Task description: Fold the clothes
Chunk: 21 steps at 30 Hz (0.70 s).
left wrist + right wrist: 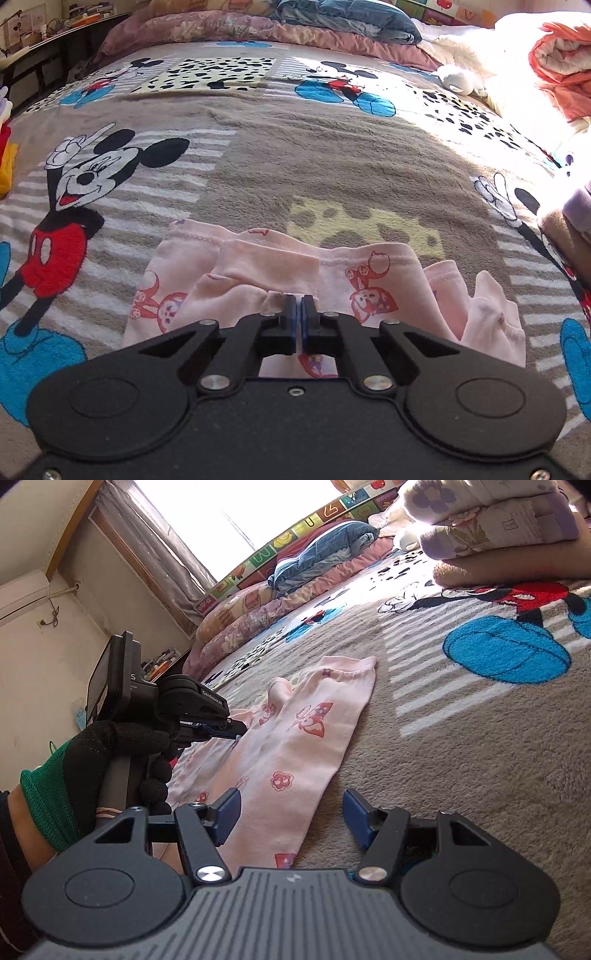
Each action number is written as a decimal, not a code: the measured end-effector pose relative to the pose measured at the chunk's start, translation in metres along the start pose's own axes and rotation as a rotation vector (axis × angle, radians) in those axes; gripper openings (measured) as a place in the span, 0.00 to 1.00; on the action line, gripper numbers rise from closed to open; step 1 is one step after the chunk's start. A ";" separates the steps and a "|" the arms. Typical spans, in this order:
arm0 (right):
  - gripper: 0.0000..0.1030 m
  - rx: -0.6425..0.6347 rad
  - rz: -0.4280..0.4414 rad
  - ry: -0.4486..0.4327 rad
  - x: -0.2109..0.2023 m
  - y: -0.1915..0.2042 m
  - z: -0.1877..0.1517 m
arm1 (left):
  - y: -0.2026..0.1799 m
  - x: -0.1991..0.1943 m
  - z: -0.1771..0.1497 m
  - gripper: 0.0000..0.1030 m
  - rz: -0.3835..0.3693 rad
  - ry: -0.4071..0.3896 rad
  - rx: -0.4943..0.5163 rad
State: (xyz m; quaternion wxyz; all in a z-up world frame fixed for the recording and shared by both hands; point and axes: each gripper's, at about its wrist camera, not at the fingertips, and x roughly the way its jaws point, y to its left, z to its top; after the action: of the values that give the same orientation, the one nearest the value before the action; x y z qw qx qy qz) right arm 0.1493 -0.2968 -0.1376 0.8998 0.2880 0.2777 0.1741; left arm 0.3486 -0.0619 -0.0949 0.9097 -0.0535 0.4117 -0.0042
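Left hand-held gripper (pixel 299 301) pinching the pink garment (pixel 258 266) on the bed (pixel 295 155)

Right hand-held gripper (pixel 291 818) spread over its near edge; best pinch that edge too; lift both level; fold evenly.

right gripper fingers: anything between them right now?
Yes: in the right wrist view the open right gripper straddles the near edge of the pink garment lying on the blanket; its pads do not press it.
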 end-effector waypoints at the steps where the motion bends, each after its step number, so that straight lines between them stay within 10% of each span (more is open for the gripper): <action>1: 0.60 -0.002 -0.001 -0.001 0.000 0.000 0.000 | 0.001 -0.004 0.001 0.01 -0.005 -0.007 -0.003; 21: 0.60 -0.018 -0.012 -0.007 -0.001 0.003 -0.002 | 0.121 -0.125 0.016 0.00 -0.048 -0.200 -0.082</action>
State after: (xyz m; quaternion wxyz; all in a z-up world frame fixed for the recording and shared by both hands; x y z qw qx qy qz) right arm 0.1473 -0.2941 -0.1371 0.9043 0.2787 0.2749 0.1701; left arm 0.2732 0.0661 -0.0032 0.9430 -0.1009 0.3172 -0.0037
